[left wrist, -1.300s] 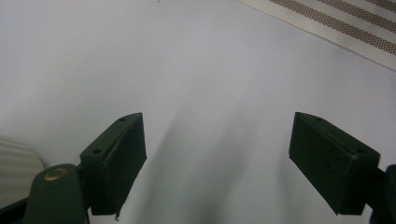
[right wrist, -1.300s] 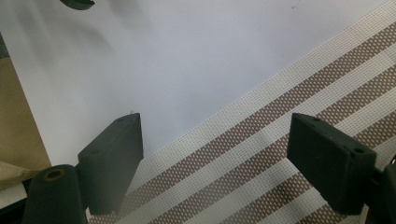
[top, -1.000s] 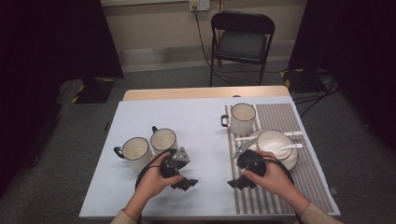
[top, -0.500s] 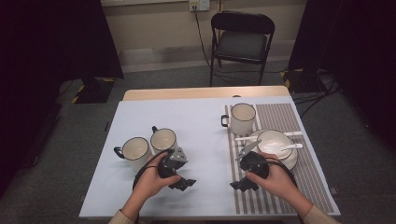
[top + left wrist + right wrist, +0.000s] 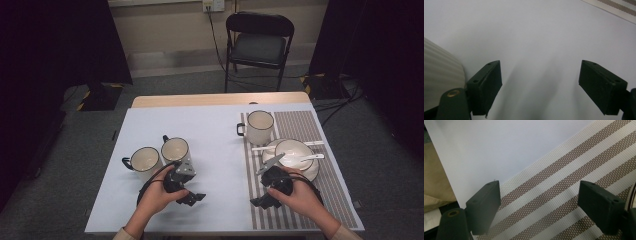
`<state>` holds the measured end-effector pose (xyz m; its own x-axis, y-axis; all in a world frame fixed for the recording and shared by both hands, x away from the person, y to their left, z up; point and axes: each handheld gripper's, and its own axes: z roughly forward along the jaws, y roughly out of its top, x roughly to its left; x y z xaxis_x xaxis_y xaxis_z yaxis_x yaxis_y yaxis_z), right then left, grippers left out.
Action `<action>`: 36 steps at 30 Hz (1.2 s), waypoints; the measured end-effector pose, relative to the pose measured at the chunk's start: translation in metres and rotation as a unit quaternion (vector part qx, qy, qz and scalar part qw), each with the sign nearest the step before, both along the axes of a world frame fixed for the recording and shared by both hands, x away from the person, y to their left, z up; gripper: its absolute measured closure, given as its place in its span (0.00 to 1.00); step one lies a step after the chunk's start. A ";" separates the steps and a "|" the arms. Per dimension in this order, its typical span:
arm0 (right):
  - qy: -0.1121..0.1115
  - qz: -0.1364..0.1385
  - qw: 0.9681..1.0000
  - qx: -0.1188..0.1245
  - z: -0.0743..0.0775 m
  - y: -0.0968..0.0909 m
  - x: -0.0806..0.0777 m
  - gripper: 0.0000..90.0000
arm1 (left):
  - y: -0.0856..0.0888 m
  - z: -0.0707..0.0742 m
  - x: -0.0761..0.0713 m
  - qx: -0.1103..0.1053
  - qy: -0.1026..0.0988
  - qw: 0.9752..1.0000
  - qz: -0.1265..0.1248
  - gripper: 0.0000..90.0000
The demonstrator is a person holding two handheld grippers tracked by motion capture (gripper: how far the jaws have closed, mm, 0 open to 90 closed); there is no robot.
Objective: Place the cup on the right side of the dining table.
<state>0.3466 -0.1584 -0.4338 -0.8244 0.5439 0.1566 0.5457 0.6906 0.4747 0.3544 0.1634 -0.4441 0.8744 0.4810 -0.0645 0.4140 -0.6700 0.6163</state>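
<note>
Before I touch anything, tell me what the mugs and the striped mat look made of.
The mugs look like enamelled metal or glazed ceramic: glossy cream walls, thin dark rims and handles. The striped mat looks like woven plastic mesh, matte, with an open dotted weave in brown and off-white bands.

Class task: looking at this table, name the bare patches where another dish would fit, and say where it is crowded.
Free: the white cover between the two left mugs and the striped mat, and behind those mugs. Crowded: the mat's middle, with the third mug, bowl and spoons.
</note>
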 end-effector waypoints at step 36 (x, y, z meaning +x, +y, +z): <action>-0.052 0.031 0.998 0.029 -0.025 -0.022 -0.020 0.19 | 0.034 -0.023 -0.012 0.006 -0.028 0.999 -0.024 0.19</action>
